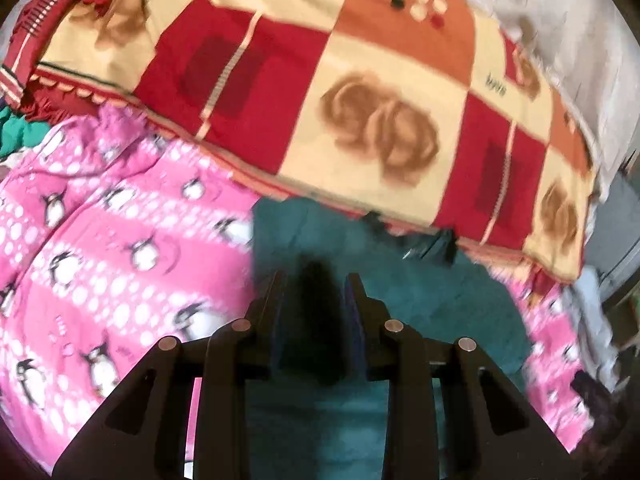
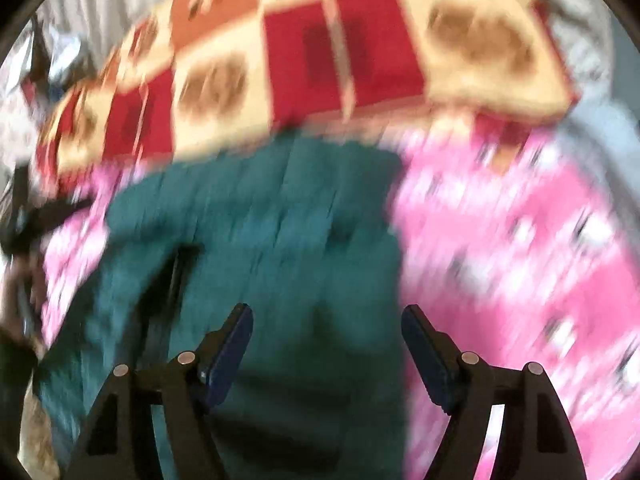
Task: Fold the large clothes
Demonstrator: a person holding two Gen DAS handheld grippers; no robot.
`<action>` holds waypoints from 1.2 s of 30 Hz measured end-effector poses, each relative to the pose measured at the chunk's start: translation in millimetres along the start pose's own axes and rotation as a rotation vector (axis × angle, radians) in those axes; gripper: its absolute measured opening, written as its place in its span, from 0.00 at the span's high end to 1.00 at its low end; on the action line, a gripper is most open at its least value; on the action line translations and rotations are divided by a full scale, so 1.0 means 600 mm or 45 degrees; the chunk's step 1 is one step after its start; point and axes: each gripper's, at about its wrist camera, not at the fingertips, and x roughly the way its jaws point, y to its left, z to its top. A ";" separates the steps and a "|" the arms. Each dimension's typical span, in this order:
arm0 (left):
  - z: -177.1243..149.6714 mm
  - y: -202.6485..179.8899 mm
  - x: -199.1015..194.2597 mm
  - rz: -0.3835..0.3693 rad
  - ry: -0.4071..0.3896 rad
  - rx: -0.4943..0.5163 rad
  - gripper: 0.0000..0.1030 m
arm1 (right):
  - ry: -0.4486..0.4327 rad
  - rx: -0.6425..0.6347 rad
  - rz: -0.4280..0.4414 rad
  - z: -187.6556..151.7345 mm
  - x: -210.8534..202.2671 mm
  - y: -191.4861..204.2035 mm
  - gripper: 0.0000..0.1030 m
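Observation:
A teal garment (image 1: 420,300) lies spread on a pink penguin-print sheet (image 1: 120,240). My left gripper (image 1: 318,280) stands low over its left part, jaws nearly together, with a dark fold of the teal cloth pinched between the pads. In the blurred right wrist view the same teal garment (image 2: 280,208) fills the middle, and my right gripper (image 2: 328,312) hangs above it with its jaws wide apart and nothing between the blue pads (image 2: 236,344).
A thick blanket (image 1: 320,80) checked in red, cream and orange lies along the far edge of the garment, and also shows as the blanket (image 2: 340,52). White fabric (image 1: 540,8) lies behind it. A small dark object (image 1: 436,246) sits at the blanket's edge.

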 end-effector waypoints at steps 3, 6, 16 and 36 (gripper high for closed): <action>-0.008 -0.053 0.032 -0.054 0.019 0.095 0.75 | -0.123 -0.026 0.060 0.076 0.030 0.008 0.61; -0.026 -0.068 0.097 0.082 0.073 0.176 0.75 | -0.126 -0.031 0.077 0.121 0.092 0.019 0.61; -0.099 -0.031 0.168 0.169 0.190 0.213 0.74 | 0.227 0.007 0.145 0.034 0.268 -0.024 0.60; -0.059 -0.044 0.206 0.162 0.164 0.193 0.62 | 0.209 0.056 -0.045 0.148 0.396 -0.020 0.59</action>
